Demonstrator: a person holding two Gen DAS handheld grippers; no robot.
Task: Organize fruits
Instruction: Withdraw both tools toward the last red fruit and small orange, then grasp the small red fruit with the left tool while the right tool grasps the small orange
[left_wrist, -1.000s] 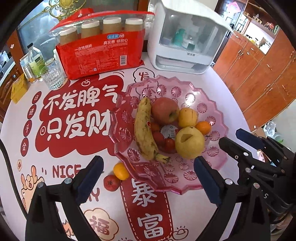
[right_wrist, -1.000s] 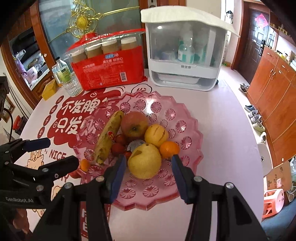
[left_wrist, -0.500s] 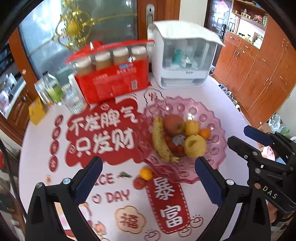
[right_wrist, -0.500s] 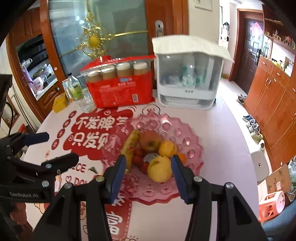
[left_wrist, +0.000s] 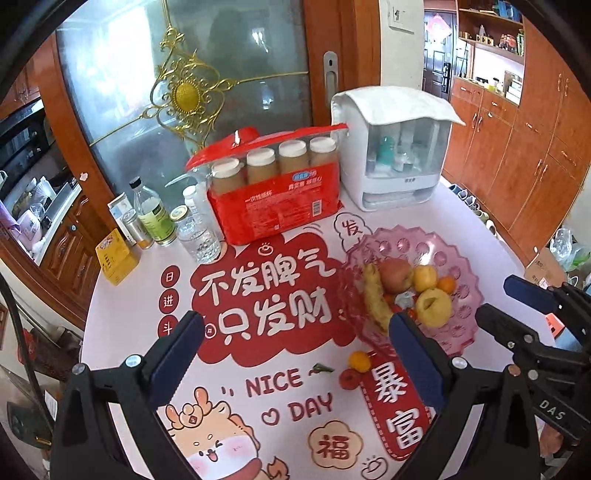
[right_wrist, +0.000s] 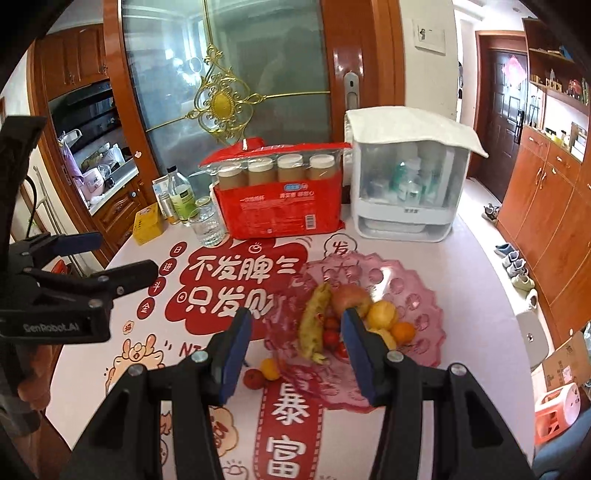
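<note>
A pink glass fruit plate (left_wrist: 461, 266) (right_wrist: 417, 291) holds a banana (left_wrist: 375, 299) (right_wrist: 314, 325), a red apple (left_wrist: 396, 275), a yellow pear (left_wrist: 434, 306), an orange (left_wrist: 447, 284) and small red fruits. A small orange (left_wrist: 359, 360) (right_wrist: 270, 368) and a small red fruit (left_wrist: 349, 378) (right_wrist: 254, 378) lie on the tablecloth beside the plate's near edge. My left gripper (left_wrist: 295, 354) is open and empty, held high above the table. My right gripper (right_wrist: 295, 350) is open and empty, above the plate's near side.
At the back stand a red pack of cups (left_wrist: 277, 192), a white cabinet (left_wrist: 395, 158), a glass (left_wrist: 199, 240), bottles (left_wrist: 151, 214) and a yellow box (left_wrist: 116, 258). The round table's edge (left_wrist: 92, 295) drops off at left and right.
Both grippers have risen and pulled back from the plate, so the table looks smaller and farther. Both stay open. The fruits have not moved.
</note>
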